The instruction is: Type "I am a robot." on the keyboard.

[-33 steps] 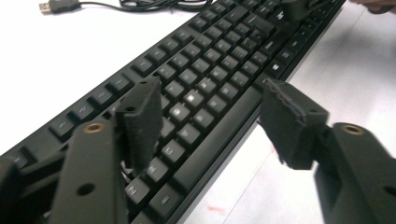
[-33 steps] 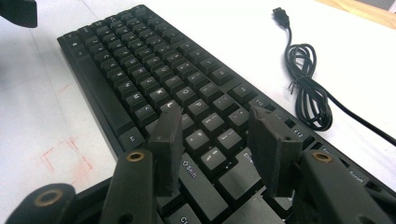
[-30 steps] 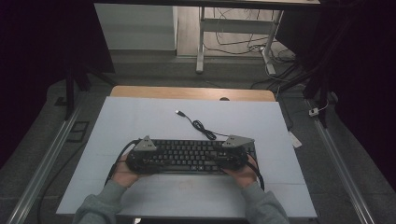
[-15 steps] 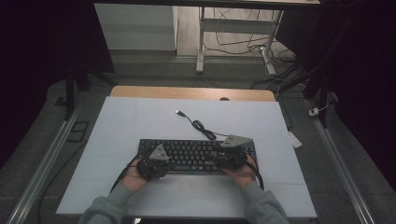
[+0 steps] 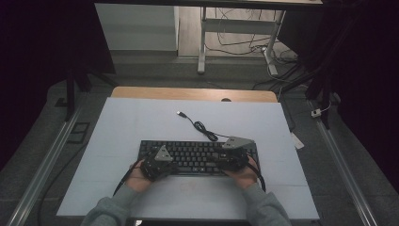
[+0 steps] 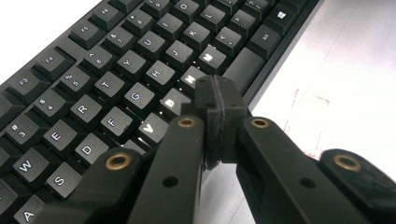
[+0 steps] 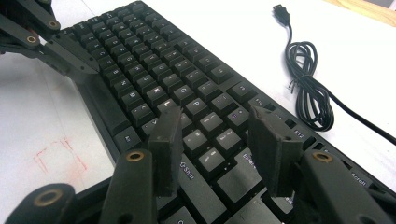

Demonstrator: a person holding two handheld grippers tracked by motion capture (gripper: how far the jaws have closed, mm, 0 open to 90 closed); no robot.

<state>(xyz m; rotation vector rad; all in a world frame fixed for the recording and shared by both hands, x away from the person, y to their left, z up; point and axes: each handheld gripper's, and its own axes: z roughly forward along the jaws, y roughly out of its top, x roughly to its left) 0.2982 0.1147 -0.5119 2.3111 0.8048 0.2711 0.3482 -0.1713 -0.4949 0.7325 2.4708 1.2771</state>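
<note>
Left gripper (image 6: 217, 100): shifted from keyboard's (image 5: 197, 155) left end inward, jaws just closed, empty, over bottom row.
Right gripper (image 7: 219, 140): unmoved, jaws wide, nothing held.

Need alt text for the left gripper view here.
The left gripper, jaws closed together with nothing between them, points down at a black keyboard near its B and N keys. White table shows on the right.

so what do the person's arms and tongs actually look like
Grey sleeves cover both forearms. Each hand carries black tongs: the left tongs and right tongs have flat black linkage bars with brass-coloured rivets and dark pads. A grey three-cornered plate tops each, and a black cable trails back.
</note>
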